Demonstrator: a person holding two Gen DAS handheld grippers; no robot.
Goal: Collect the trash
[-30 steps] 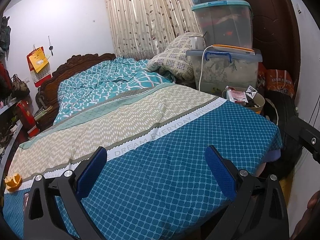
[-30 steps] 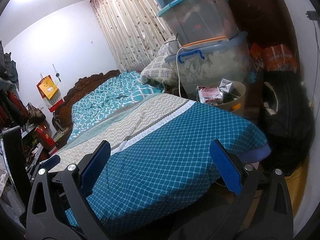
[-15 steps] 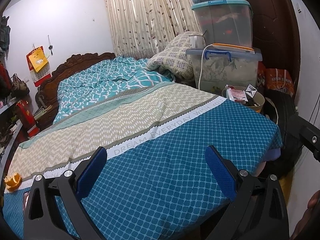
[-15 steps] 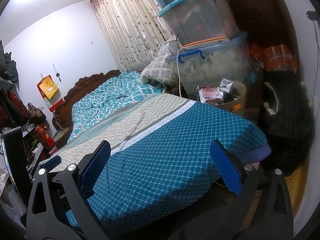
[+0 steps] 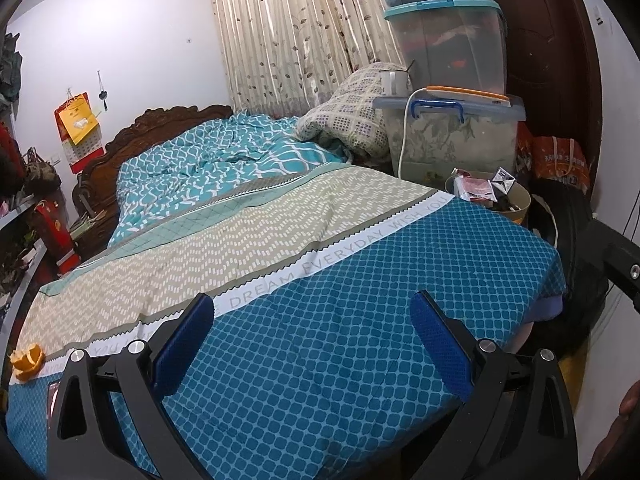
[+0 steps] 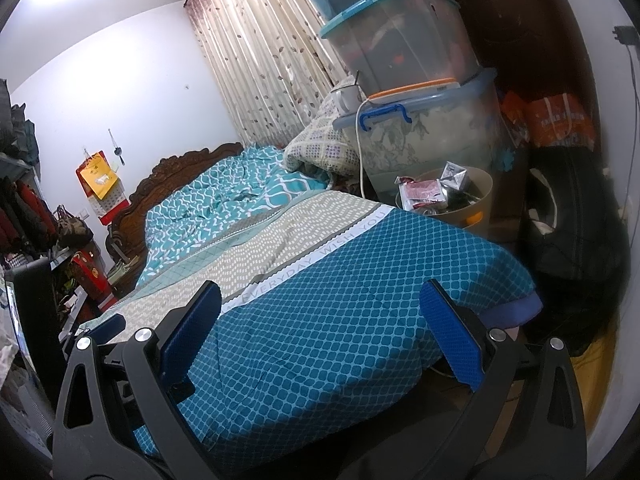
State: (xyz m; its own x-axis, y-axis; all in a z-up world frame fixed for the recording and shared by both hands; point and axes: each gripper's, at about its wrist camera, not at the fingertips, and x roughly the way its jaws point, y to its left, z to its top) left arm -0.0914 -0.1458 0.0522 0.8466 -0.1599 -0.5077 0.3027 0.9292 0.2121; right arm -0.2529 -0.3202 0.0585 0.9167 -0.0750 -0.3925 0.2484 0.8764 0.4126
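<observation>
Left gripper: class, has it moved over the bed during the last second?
No. The left gripper frames the same stretch of bedspread lettering as before.

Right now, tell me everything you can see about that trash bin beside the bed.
The trash bin is a round, beige, open-topped tub, plastic by its look, standing upright on the floor at the bed's far corner, in front of the stacked clear storage boxes. It is heaped above the rim with wrappers: a red-and-white packet and a silvery carton. Something orange shows low on its side.
</observation>
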